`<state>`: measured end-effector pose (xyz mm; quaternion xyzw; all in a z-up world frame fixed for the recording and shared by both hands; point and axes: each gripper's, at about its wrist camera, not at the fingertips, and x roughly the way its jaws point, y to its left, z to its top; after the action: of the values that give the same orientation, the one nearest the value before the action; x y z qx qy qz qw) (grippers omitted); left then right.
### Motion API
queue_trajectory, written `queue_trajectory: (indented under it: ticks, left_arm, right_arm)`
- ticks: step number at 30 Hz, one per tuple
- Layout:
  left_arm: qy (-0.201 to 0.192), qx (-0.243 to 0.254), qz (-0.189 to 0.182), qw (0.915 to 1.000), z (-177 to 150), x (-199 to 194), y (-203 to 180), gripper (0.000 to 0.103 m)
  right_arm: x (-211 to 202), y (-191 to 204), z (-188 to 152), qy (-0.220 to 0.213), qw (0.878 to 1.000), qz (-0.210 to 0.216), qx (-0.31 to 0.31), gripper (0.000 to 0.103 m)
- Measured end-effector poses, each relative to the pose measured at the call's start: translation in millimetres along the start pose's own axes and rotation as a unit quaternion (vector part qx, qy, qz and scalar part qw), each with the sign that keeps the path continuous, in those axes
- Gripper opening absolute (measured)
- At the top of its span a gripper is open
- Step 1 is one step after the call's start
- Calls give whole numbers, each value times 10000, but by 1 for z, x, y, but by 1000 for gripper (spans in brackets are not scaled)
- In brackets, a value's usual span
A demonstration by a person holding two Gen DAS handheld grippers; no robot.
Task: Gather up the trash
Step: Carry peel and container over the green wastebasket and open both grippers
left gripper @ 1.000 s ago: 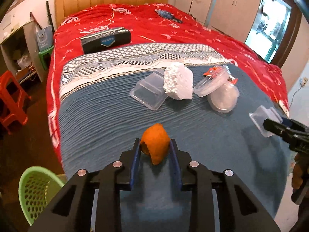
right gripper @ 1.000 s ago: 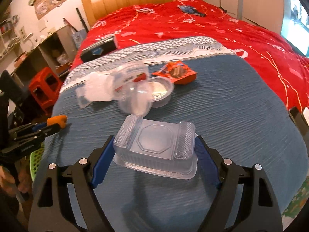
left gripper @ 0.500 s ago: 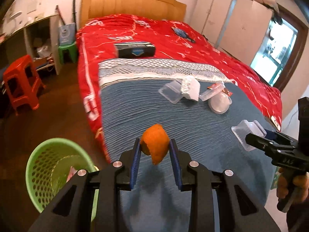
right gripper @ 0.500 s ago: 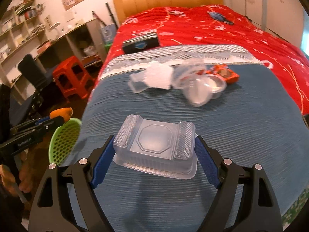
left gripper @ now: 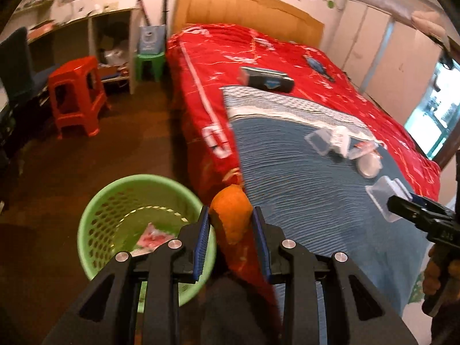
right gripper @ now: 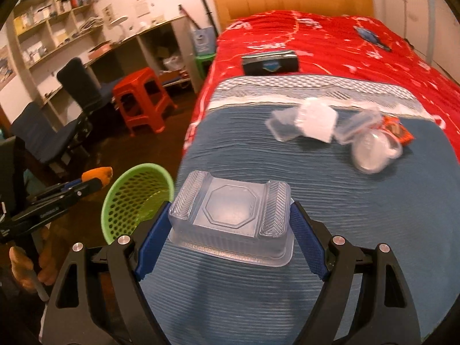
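Left wrist view: my left gripper point(left gripper: 231, 227) is clamped on an orange peel point(left gripper: 231, 215), held beside the rim of the green basket point(left gripper: 95, 215) on the floor, at the bed's corner.

Right wrist view: my right gripper point(right gripper: 230, 230) grips a clear plastic tray point(right gripper: 231, 212) upside down above the blue blanket point(right gripper: 287, 302). More plastic trash point(right gripper: 371, 152) lies farther up the bed.

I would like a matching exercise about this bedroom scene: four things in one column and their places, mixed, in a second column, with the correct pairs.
1. orange peel piece
2. clear ribbed plastic tray
3. green perforated plastic basket
4. black rectangular box

a. on the red bedcover
b. between the left hand-held gripper pads
c. on the floor beside the bed
d. between the right hand-held gripper pads

Pairs: 1-b, 2-d, 3-c, 4-a
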<state>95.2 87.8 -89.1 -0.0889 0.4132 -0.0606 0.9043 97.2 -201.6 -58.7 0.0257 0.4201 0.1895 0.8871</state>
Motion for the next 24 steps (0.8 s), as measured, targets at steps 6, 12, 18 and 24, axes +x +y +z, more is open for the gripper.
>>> queue_trajectory:
  ticks: [6, 12, 18, 24]
  left_arm:
    - [90, -285, 258, 9992, -5, 2, 31, 29]
    - [185, -559, 439, 9973, -10, 5, 60, 29]
    - [262, -807, 641, 9943, -15, 7, 84, 31]
    - [229, -999, 744, 9919, -20, 1, 99, 49]
  right_arm:
    - [13, 27, 8, 71, 9996, 214, -166, 81]
    - [24, 53, 16, 128, 9986, 356, -377, 81]
    - [36, 72, 22, 201, 9972, 499, -515, 81]
    - [48, 93, 26, 284, 9956, 647, -616, 81]
